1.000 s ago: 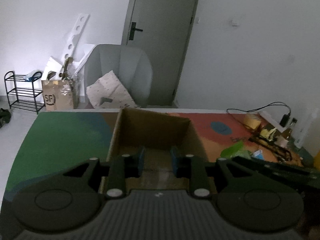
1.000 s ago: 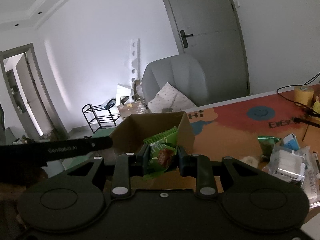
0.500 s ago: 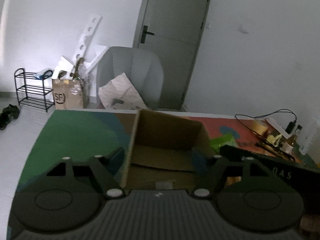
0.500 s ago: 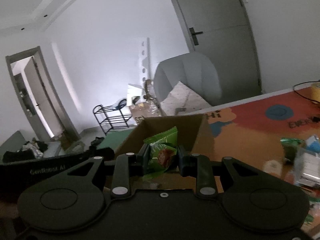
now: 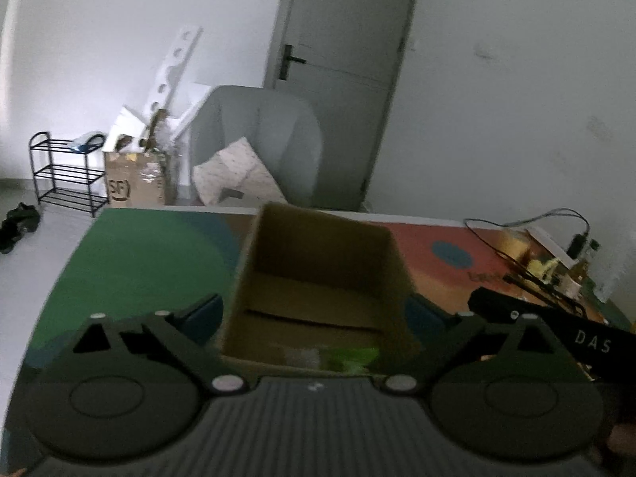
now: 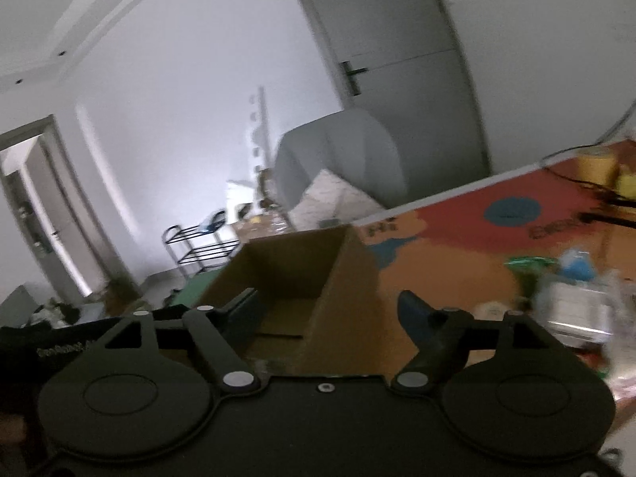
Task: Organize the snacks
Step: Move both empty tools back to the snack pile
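My left gripper [image 5: 314, 310] has its jaws spread wide, one on either side of the open cardboard box [image 5: 318, 274], and grips nothing. My right gripper [image 6: 330, 310] is spread just as wide and empty, its left finger inside the box mouth and its right finger outside the box's right wall. The box stands on the colourful table mat [image 5: 139, 254].

Only my left view looks down to the box floor, where a green snack packet [image 5: 351, 357] lies blurred near the closest wall; from the right view that spot is hidden behind my own body. Only the right view shows the remaining snacks [image 6: 572, 302], a blurred heap on the mat well to the right of the box, with a green packet and a blue one among them. The left view instead shows my right gripper's black housing crossing its lower right corner.
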Available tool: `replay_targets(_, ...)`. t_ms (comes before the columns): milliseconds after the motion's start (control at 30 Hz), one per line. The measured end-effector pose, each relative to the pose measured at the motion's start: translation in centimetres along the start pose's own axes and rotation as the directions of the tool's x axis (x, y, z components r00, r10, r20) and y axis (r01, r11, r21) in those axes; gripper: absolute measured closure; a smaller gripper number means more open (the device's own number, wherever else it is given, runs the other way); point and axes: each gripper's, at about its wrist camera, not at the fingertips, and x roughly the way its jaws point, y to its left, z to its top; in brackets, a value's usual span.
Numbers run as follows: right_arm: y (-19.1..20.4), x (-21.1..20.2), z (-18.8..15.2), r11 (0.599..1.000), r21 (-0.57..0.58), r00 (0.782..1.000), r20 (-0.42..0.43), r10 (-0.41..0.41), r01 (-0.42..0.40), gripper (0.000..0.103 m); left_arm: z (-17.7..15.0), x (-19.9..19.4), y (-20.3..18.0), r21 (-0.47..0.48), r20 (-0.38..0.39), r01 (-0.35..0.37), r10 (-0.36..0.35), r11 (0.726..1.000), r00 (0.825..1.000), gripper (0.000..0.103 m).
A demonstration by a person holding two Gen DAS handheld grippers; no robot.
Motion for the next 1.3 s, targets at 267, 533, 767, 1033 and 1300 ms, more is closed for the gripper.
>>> replay_targets(267,-3.9,-2.6,-0.7,0.993,0.043,0.994,0.008,-0.110,0.109,0.026,-0.9,1.0,-3.9,0.047,-0.028,0.087,-0.086,0.995,0.996,0.005)
replay_targets(533,-7.0,-5.1,-1.1,0.980,0.061,0.981,0.018,-0.193,0.192,0.021,-1.7,1.5,-6.7,0.073,-0.051,0.142,-0.139,0.987,0.989,0.000)
replay_targets(767,-9.5,-7.0,-1.6,0.964,0.086,0.967,0.031,-0.254,0.251,0.014,-2.2,2.0,-9.4,0.088,-0.072,0.180,-0.174,0.980,0.982,0.000)
replay_targets(1033,-11.9,-8.1,-2.3,0.952,0.105,0.957,0.018,-0.290,0.287,0.013,-3.1,2.9,-12.5,0.137,-0.095,0.201,-0.189,0.970,0.977,0.000)
replay_targets(1300,-14.4,-8.2,-3.2,0.942,0.136,0.951,-0.006,-0.308,0.306,0.011,-4.6,4.8,-15.1,0.174,-0.152,0.213,-0.187,0.961,0.970,0.000)
